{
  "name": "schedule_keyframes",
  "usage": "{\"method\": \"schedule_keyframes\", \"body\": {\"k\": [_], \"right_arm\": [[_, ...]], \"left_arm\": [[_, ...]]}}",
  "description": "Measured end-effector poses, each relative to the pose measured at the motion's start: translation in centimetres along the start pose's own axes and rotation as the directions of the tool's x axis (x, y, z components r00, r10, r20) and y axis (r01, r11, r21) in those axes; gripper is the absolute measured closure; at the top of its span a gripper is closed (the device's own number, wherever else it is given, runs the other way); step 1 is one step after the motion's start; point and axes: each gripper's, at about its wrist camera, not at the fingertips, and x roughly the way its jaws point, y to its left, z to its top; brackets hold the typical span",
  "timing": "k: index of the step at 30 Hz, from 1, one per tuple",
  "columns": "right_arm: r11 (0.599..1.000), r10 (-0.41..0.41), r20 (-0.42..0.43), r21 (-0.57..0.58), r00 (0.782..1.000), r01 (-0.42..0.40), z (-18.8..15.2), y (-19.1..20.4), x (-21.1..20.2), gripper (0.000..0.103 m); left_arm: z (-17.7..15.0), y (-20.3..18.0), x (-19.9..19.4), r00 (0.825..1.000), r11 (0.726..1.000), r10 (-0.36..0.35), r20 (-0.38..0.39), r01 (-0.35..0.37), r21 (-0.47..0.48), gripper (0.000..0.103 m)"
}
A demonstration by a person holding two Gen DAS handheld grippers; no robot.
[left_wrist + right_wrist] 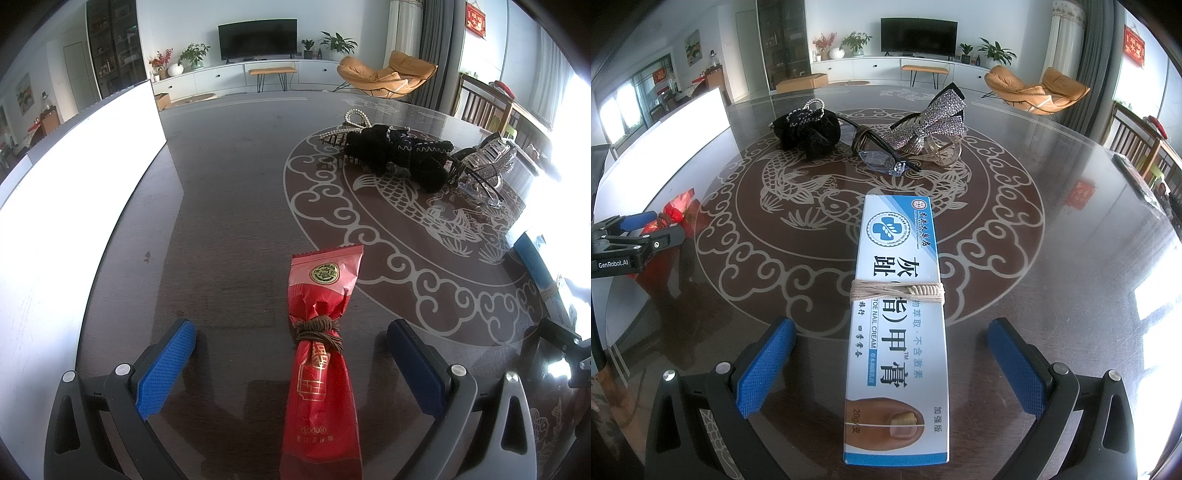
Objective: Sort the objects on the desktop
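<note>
Left gripper [291, 343] spread wide, blue pads either side of a red foil sachet [320, 354] lying lengthwise between them on the dark glass-topped table [229, 206], touching neither pad. Probably light, crinkly and slippery; soft enough to crush, so best taken at the waist, where a brown cord [317, 330] cinches it and gives some purchase. Gold round seal near the far end, gold lattice print nearer; characters too small to read. Right gripper [892, 360] likewise spread wide around a blue-and-white carton [899, 325], clear of both pads. Likely light and stiff, with thin walls that dent under a hard squeeze; smooth faces, so grip across the long sides near the beige cord [897, 293] wound round the middle. Legible on it: "TOE NAIL CREAM", "20g", large Chinese characters, a blue cross emblem, a picture of a toe. "GenRobot.AI" printed on the left tool's body at the edge of the right wrist view. Farther off, near the table's centre on the fish motif: a black scrunchie [809, 133], folded glasses [882, 160], a rhinestone bow clip [929, 123] and a pearl clip [345, 129], clustered and partly touching. Beyond, to the left, a white box [74, 206].
</note>
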Motion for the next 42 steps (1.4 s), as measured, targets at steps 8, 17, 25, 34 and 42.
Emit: {"method": "schedule_keyframes", "body": {"k": [8,17,25,34,42], "right_arm": [[1.000,0.000,0.000,0.000,1.000,0.000,0.0,0.0,0.0,0.000],[1.000,0.000,0.000,0.000,1.000,0.000,0.0,0.0,0.0,0.000],[1.000,0.005,0.000,0.003,1.000,-0.005,0.2,-0.2,0.1,0.000],[0.955,0.224,0.006,0.199,0.975,-0.220,0.8,-4.3,-1.1,0.000],[0.998,0.059,-0.146,0.040,0.987,-0.054,3.4,-0.5,0.4,0.059]], "left_arm": [[0.0,0.0,0.0,1.000,1.000,0.000,0.000,0.000,0.000,0.000],[-0.4,0.4,-0.6,0.994,0.996,-0.042,-0.098,0.049,0.070,0.000],[1.0,0.3,-1.1,0.991,0.987,-0.082,-0.108,0.096,0.129,0.082],[-2.3,-0.7,-3.7,0.987,0.980,-0.148,-0.069,0.156,0.120,0.083],[-3.1,-0.6,-5.9,0.980,0.976,-0.197,-0.010,0.198,0.090,0.083]]}}
